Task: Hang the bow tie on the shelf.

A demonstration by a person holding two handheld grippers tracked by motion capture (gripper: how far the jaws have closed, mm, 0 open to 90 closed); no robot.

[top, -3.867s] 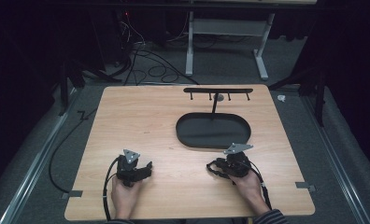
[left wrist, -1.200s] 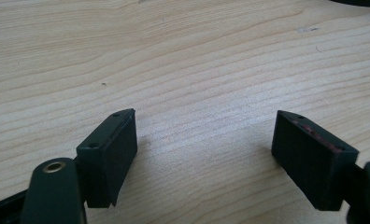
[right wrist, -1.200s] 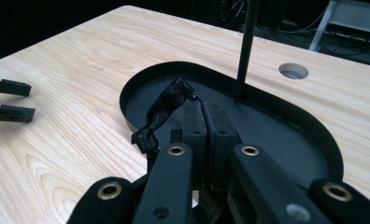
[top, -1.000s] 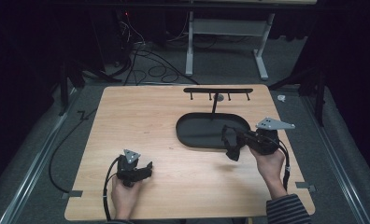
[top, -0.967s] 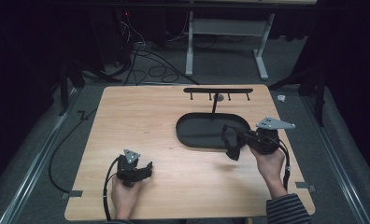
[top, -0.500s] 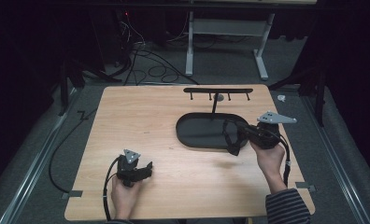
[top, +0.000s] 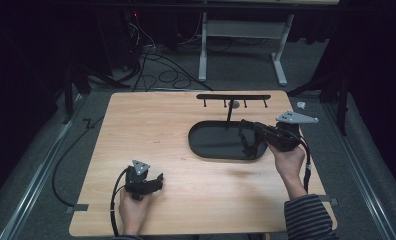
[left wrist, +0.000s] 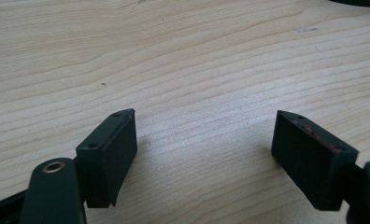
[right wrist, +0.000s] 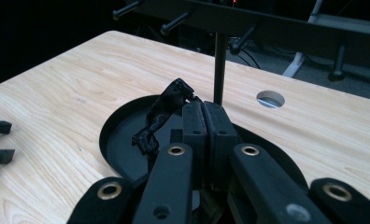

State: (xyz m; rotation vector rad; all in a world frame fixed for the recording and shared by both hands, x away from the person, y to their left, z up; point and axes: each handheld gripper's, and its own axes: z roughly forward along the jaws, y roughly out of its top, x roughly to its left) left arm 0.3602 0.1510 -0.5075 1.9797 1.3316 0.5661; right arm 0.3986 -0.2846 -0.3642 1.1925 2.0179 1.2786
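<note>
The right tongs [right wrist: 202,116] were pressed together, pinching a thin, crumpled black strap [right wrist: 162,116] that trailed off to one side of the pads and hung down over the tray. In the high view those right tongs [top: 247,137] sat above the right end of a black oval tray [top: 211,142], tilted on their side, with the person's right hand [top: 287,159] wrapped round the handle and a striped sleeve [top: 308,217] reaching in from the desk's near right corner. The strap [top: 245,145] dangled just at the tray's right rim there. From the tray rose a thin black post [top: 229,114] carrying a black horizontal bar with short pegs [top: 233,97], close to the far edge of the desk.

Over at the near left, the left tongs [left wrist: 204,154] stood wide apart, with bare wood grain between the two pads and nothing gripped. In the high view the left tongs [top: 156,179] rested low on the light wooden desk [top: 151,130], held by the left hand [top: 132,210] near the near edge, a black cable [top: 115,200] looping back from them. The two pairs of tongs were well apart, one towards each side of the desk. In the right gripper view, a round hole [right wrist: 270,99] showed in the desk beyond the post.
</note>
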